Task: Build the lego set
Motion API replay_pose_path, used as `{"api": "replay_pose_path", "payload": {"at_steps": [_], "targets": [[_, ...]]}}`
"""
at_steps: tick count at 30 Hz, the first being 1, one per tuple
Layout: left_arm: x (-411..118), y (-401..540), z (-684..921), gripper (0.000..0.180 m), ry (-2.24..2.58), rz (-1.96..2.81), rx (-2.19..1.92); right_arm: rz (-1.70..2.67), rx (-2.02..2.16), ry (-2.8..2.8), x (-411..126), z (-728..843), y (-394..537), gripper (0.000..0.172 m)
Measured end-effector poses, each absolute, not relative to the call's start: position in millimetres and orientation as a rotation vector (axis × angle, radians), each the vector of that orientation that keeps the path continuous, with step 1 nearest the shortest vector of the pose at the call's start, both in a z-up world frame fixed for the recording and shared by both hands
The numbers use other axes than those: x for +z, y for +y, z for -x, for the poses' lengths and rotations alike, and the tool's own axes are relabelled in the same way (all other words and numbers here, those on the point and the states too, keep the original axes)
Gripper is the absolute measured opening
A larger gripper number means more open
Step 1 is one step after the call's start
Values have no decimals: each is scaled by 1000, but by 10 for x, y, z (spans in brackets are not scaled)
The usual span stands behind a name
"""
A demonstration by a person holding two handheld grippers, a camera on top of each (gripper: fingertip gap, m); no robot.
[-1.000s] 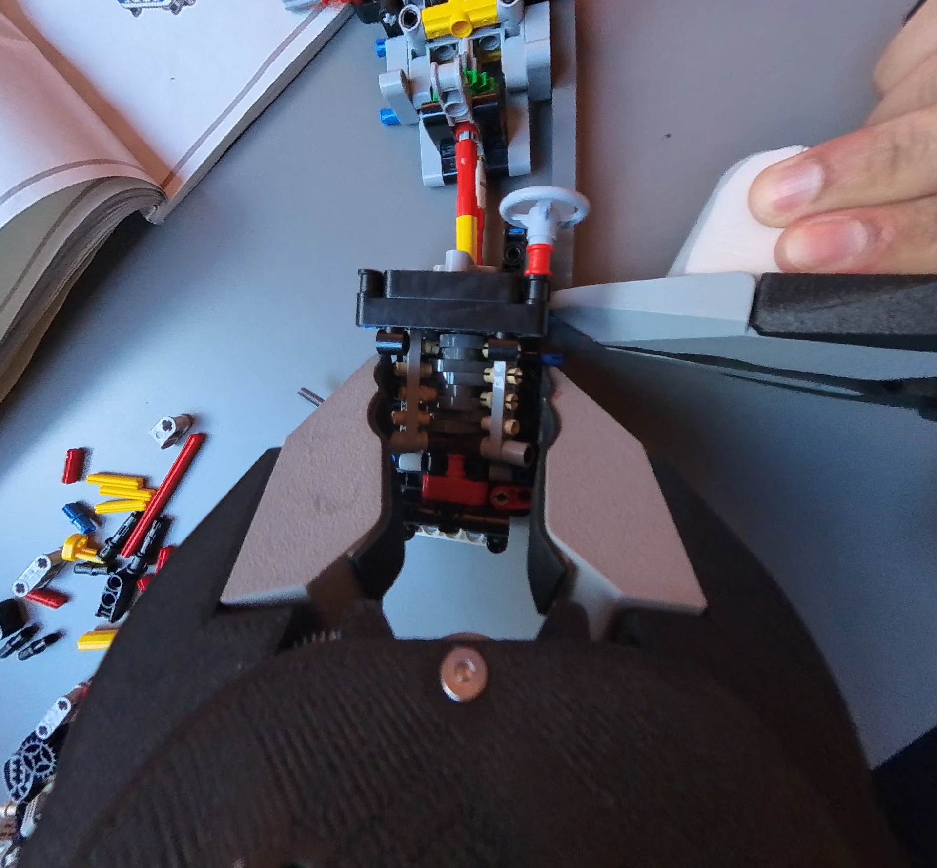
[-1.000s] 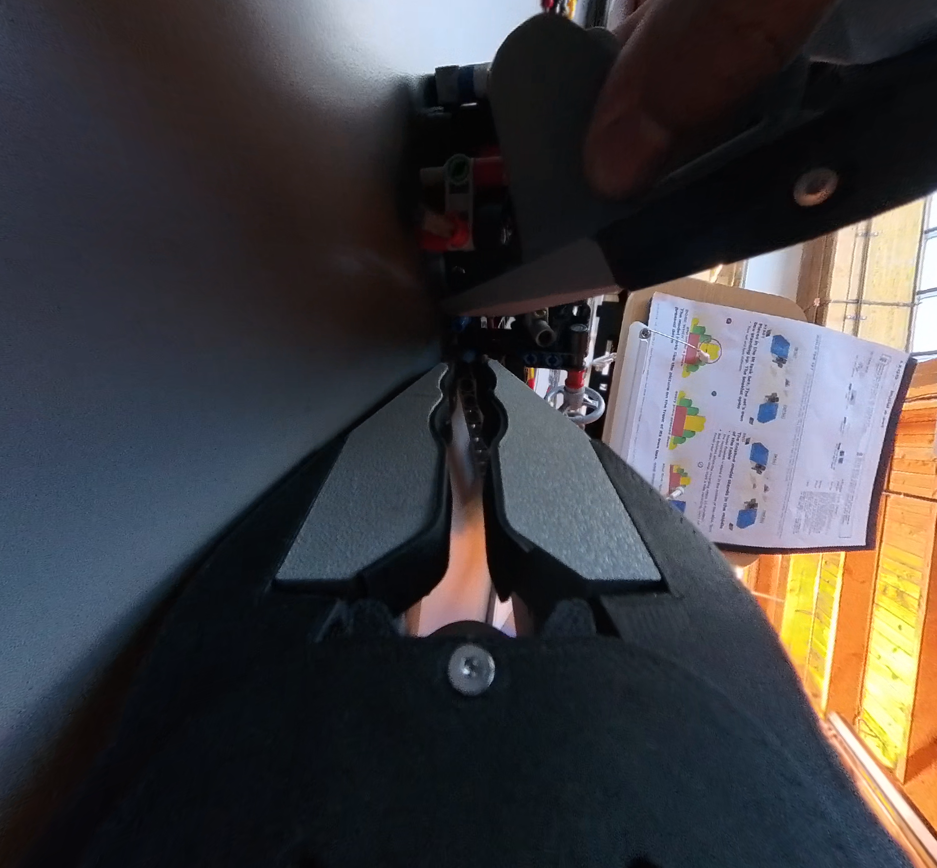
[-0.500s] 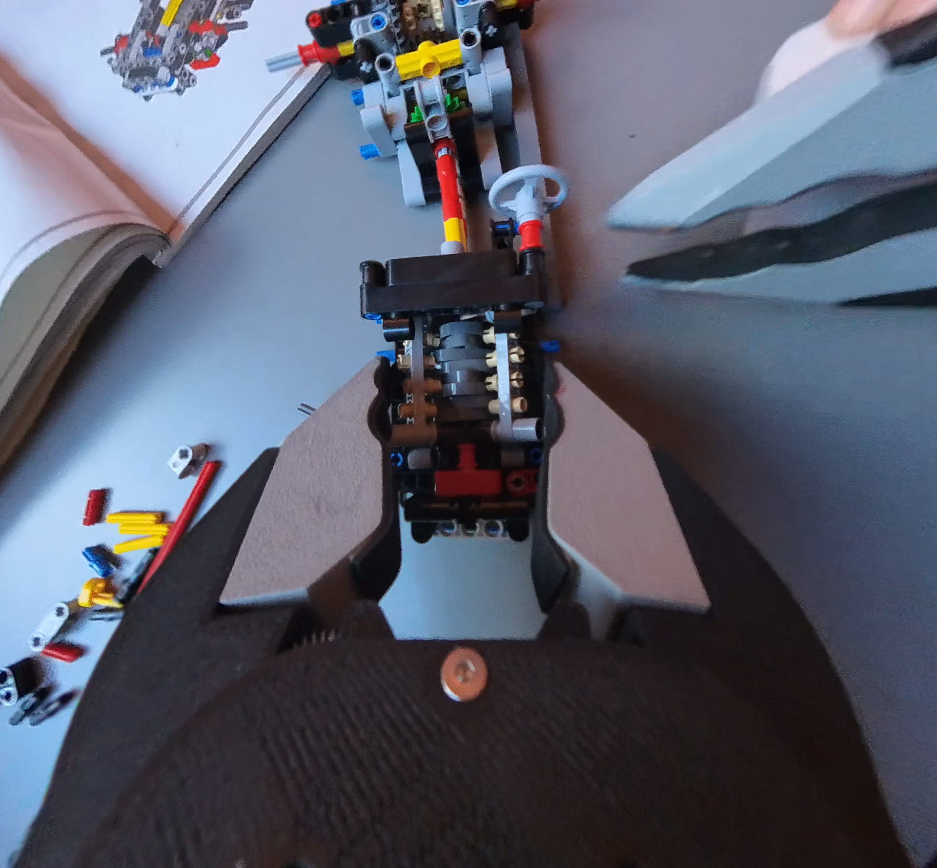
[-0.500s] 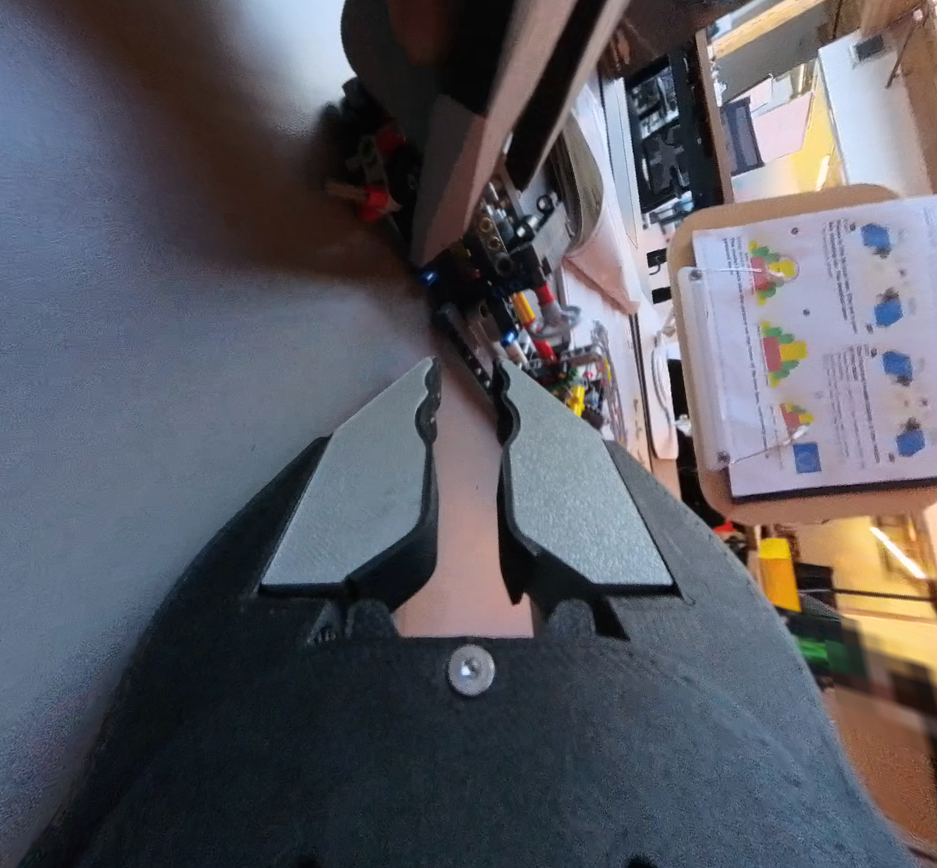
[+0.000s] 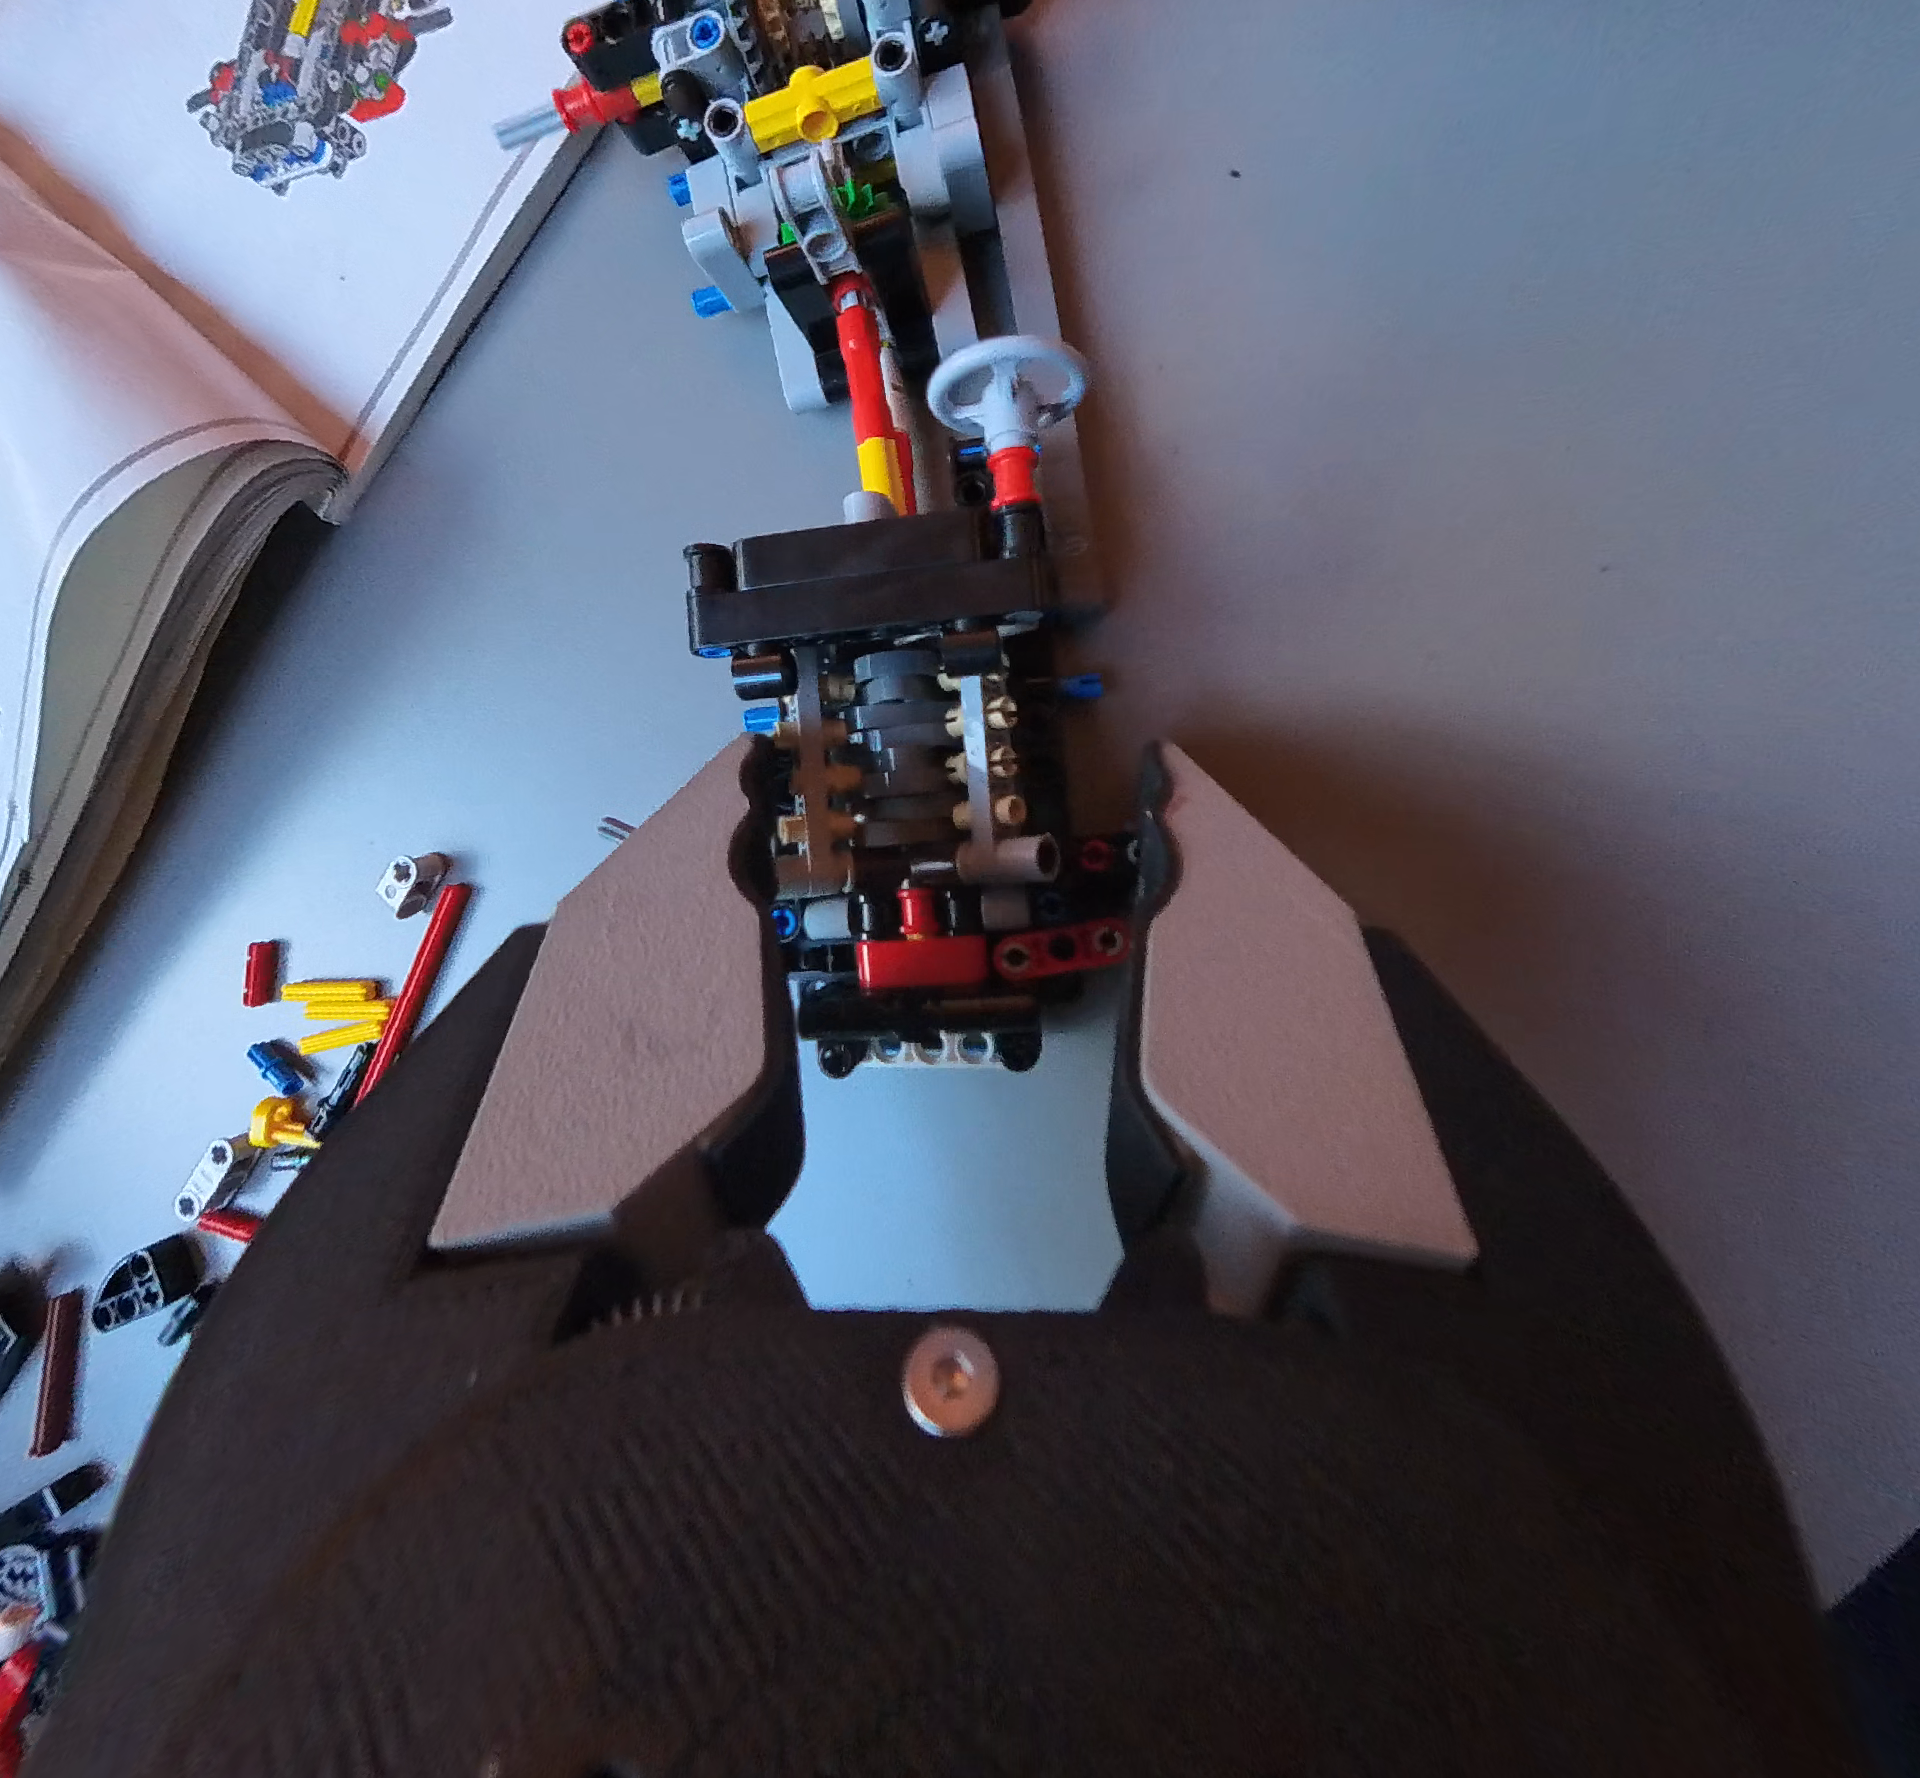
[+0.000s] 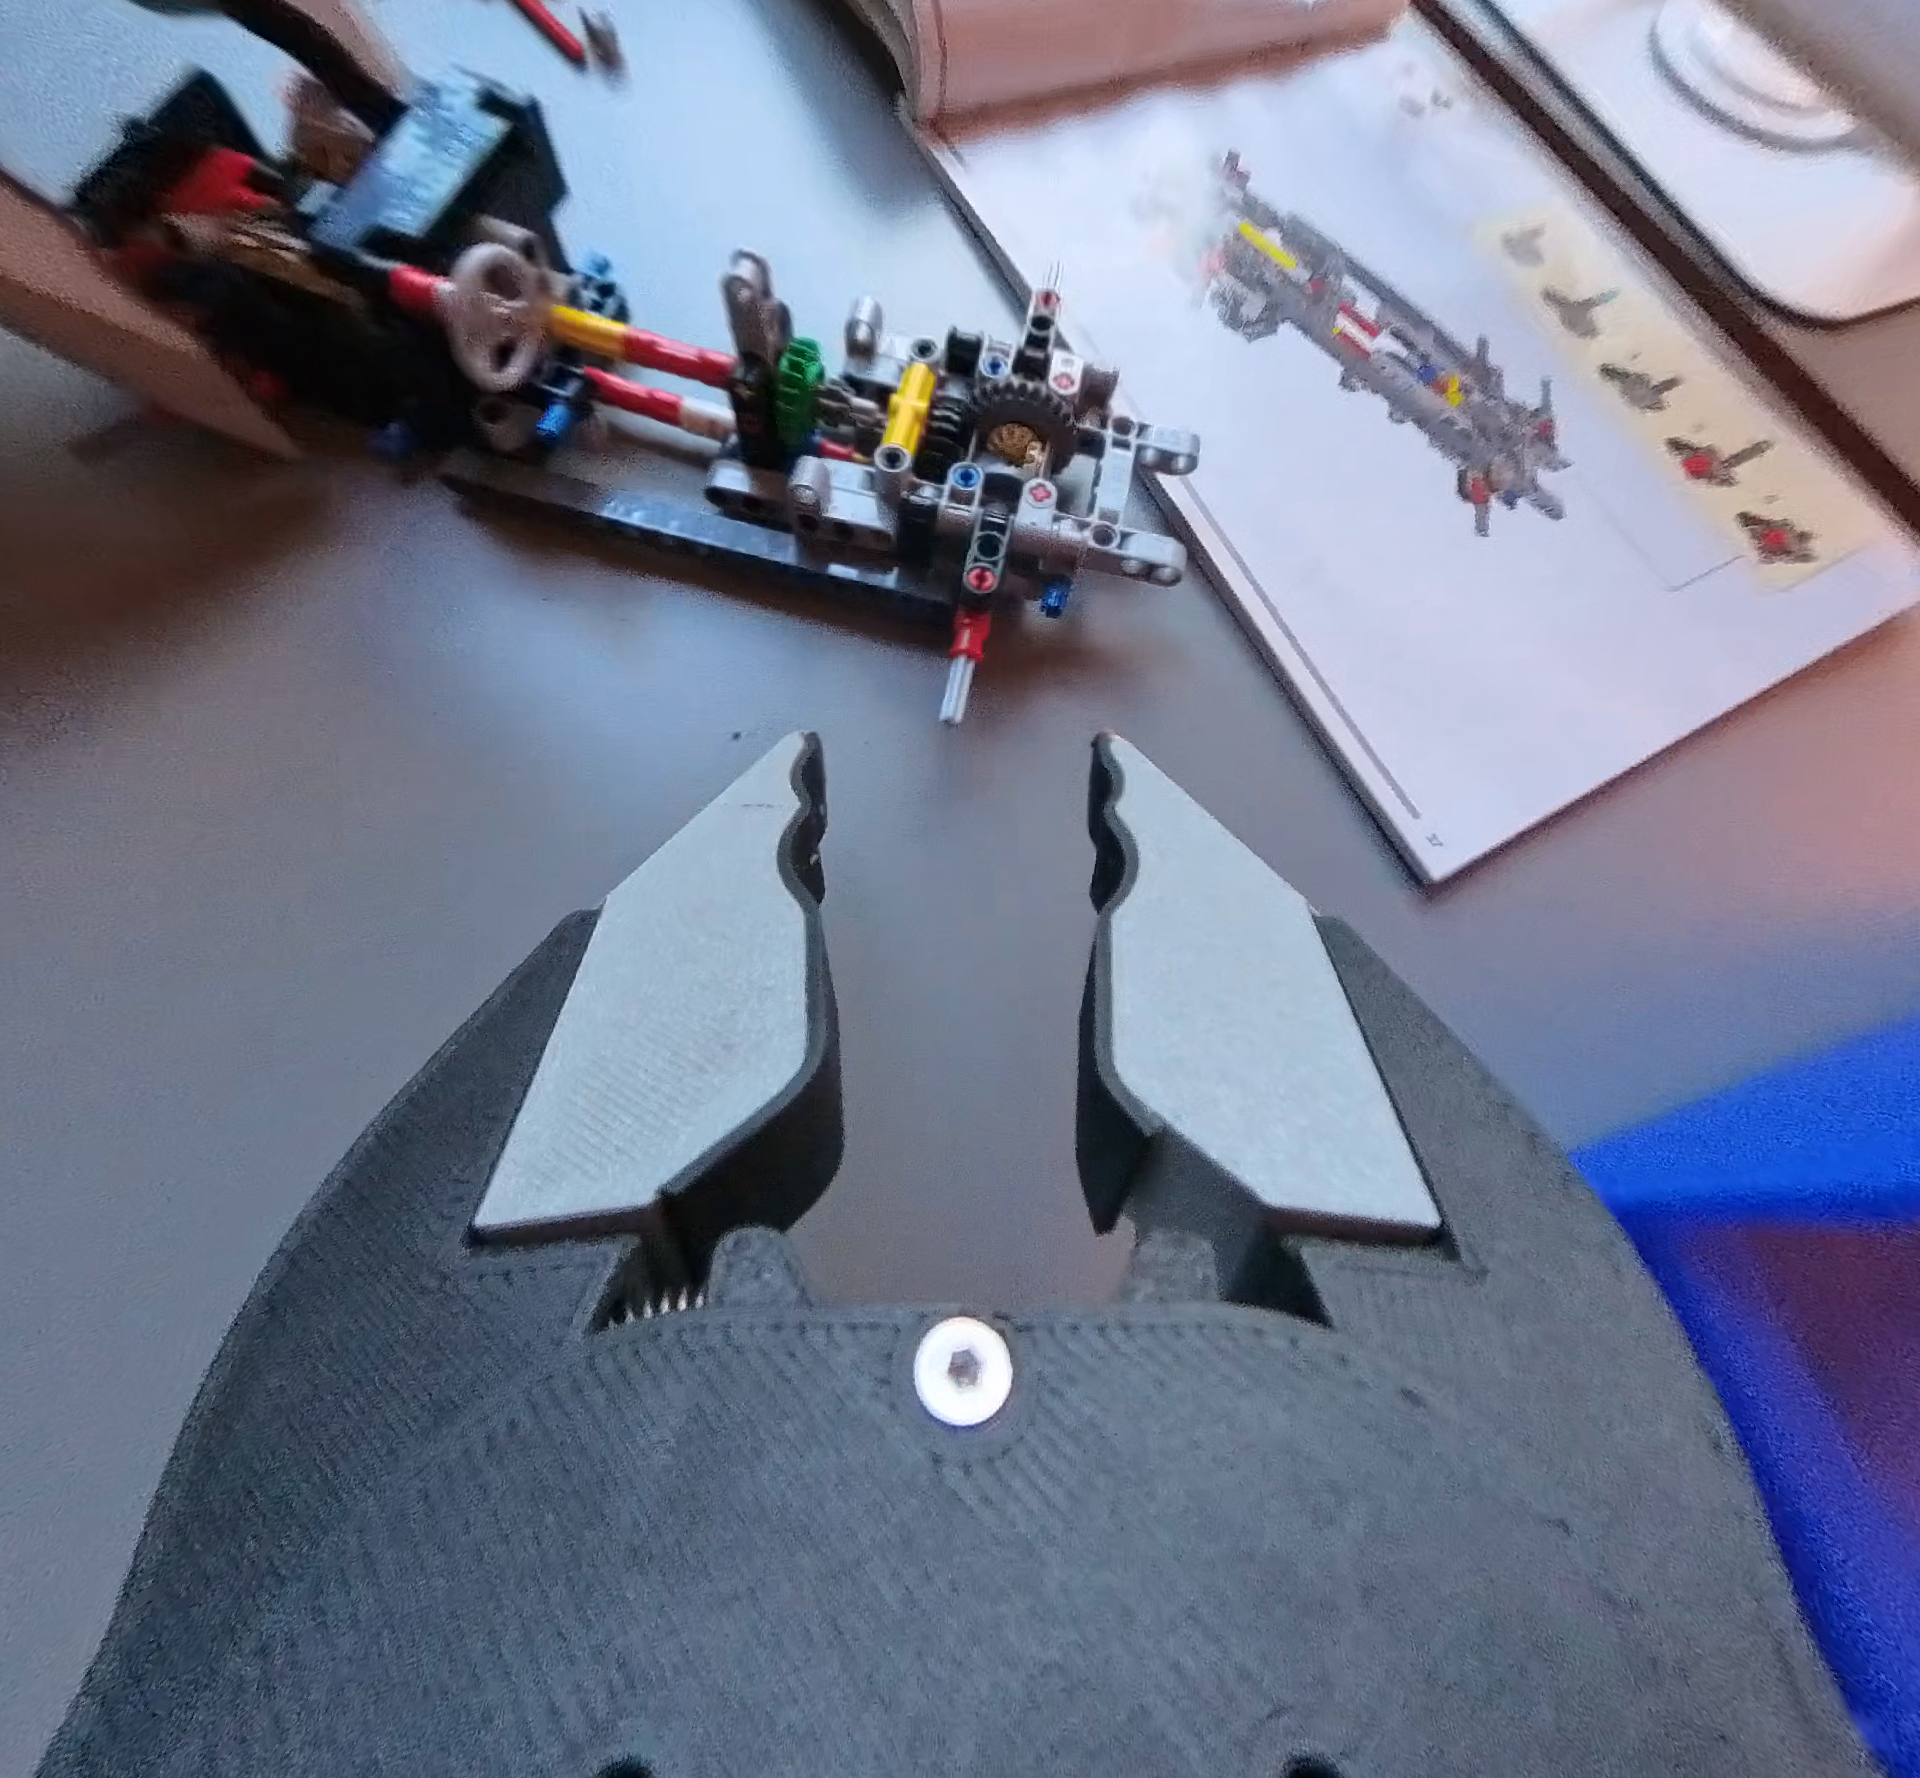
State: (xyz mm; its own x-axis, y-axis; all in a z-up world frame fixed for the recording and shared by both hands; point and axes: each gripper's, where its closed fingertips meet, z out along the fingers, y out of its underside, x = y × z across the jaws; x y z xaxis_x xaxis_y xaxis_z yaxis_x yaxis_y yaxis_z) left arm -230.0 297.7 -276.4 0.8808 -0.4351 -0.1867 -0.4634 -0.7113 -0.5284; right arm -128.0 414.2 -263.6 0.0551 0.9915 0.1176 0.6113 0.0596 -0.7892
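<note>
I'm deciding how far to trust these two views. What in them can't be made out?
- Left wrist view: the near underside of the brick chassis sits behind the left gripper; whether its left pad presses the model is hidden, while the right pad stands apart.
- Left wrist view: the loose parts run off the left edge.
- Right wrist view: the chassis's far end is motion-blurred.
- Right wrist view: the instruction booklet is too blurred to read.

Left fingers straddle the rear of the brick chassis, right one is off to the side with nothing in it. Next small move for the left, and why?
Probably close the left gripper: the brick chassis sits between its fingers, but a gap shows at the right finger, so it isn't clamped.
</note>
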Motion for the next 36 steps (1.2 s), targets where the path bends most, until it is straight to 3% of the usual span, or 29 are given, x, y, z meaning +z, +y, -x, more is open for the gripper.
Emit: {"api": "replay_pose_path", "payload": {"at_steps": [3, 6, 13, 20, 26, 30, 36], "targets": [[-2771, 2989, 2322, 63, 654, 2464, 114, 1692, 671, -1747, -2833, 1428, 4134, 45], [-2781, 2982, 2414, 55, 664, 2471, 167, 1734, 661, -1799, -2883, 1453, 4023, 4], [-2757, 2730, 2545, 58, 793, 2480, 98, 1587, 525, -1911, -2860, 1158, 3414, 13], [-2201, 2238, 2892, 67, 739, 2349, -89, 1560, 617, -1820, -2670, 943, 3471, 41], [-2590, 2061, 3012, 68, 715, 2468, -9, 1689, 890, -1754, -2590, 1273, 3829, 66], [-2749, 2152, 2973, 66, 670, 2464, -52, 1736, 965, -1812, -2698, 1507, 3881, 73], [-2812, 2270, 3001, 73, 697, 2418, -16, 1710, 1004, -1970, -2809, 1415, 3568, 56]]}}
